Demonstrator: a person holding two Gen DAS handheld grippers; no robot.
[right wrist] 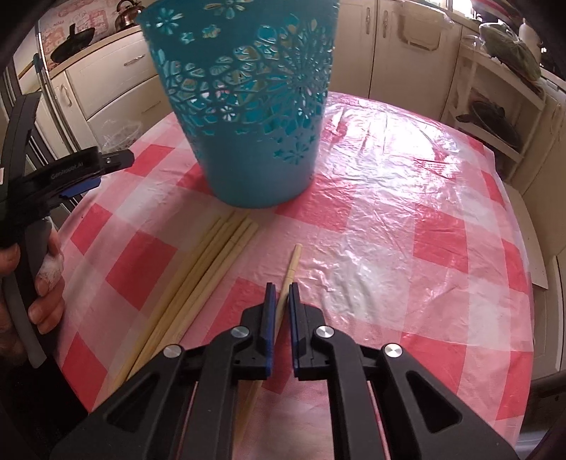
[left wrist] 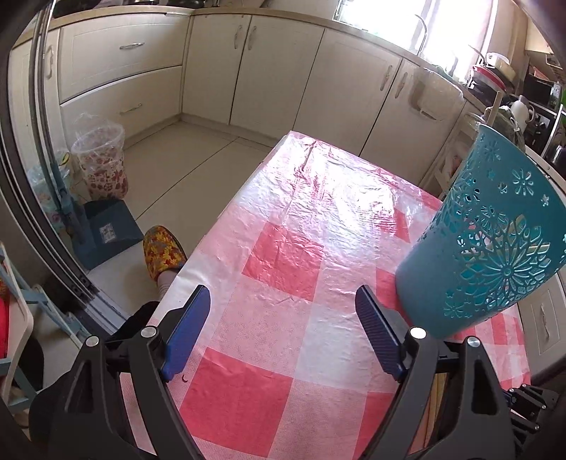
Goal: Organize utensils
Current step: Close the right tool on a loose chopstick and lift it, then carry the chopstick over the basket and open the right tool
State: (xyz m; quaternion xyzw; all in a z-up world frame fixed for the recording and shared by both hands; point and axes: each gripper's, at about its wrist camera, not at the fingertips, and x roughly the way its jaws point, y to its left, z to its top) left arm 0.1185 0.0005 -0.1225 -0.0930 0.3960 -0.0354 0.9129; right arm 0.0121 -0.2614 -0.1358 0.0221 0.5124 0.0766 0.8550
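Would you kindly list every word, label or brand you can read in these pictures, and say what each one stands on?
"GenRobot.AI", roughly; small and partly blurred: on the black body of the left tool.
Sticker on the dark blue box on the floor: too small to read.
Print on the wall panel behind the kettle: blurred, unreadable.

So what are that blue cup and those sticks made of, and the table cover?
The teal cup looks like moulded plastic: matte, thin walls with cut-out flowers. The loose sticks and the one in the right gripper look like pale, unvarnished wood or bamboo. The checked cover seems glossy plastic film, wrinkled and glaring.
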